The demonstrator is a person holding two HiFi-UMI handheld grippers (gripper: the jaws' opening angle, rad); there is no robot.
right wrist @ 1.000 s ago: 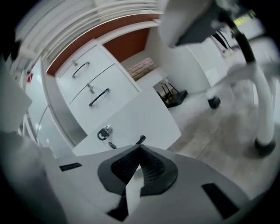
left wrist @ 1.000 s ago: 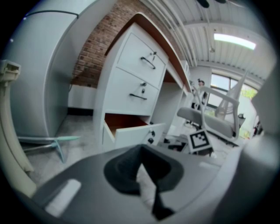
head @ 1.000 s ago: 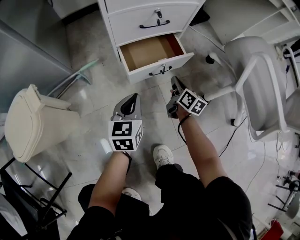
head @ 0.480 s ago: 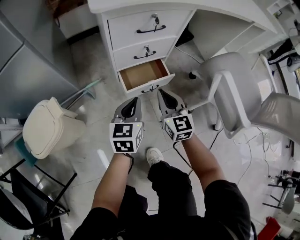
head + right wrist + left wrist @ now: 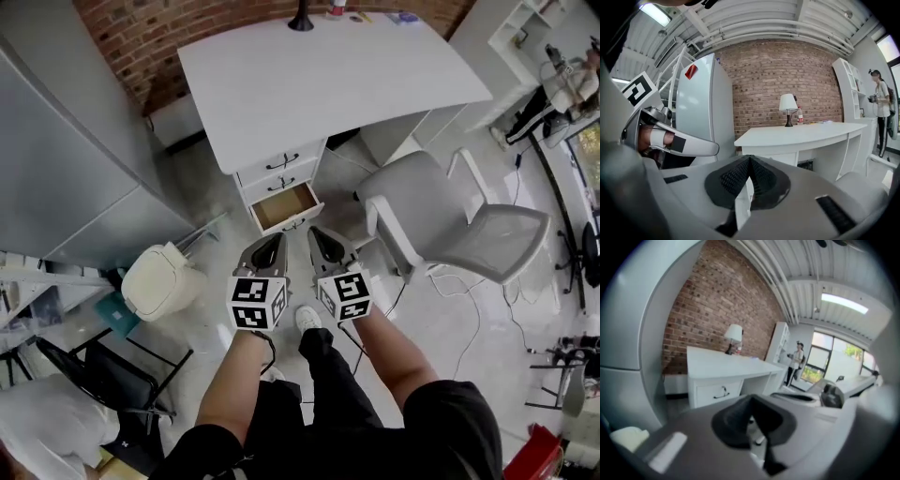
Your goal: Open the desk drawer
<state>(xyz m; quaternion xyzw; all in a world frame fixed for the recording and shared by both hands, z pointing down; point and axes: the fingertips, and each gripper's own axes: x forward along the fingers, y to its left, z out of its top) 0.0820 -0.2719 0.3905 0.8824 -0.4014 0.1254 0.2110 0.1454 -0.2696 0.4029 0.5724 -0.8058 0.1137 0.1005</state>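
- Drawer [image 5: 286,207] – the bottom one under the bench [image 5: 328,84] – stands pulled out, its brown floor bare, so the job looks done.
- Left gripper [image 5: 272,246]: jaws clenched, nothing between them, held high and well clear of the drawer.
- Right gripper [image 5: 319,240]: jaws pressed together as well and empty, just beside the left one.
- Risk one – the open drawer juts into the floor space near the shoe [image 5: 307,319]; a careless step forward could knock a shin on it or slam it back.
- Risk two: if more pull is wanted, clenched jaws would only bump the handle [image 5: 296,225] – they would need to part first.
- Risk three: a hard tug could drag the drawer off its runners; I can't see how far they reach.
- Risk four: the chair [image 5: 450,225] sits near the drawer's right, with a cable [image 5: 469,309] trailing on the floor beside it – a snag or a trip waiting there.
- The count: three drawers, one open and two shut; three handles.
- Two grippers, each with one marker cube.
- One white chair, plus one black chair [image 5: 112,375] at lower left.
- One bin [image 5: 159,281] to the drawer's left.
- One lamp [image 5: 788,104] and one bottle [image 5: 800,115] at the back of the bench.
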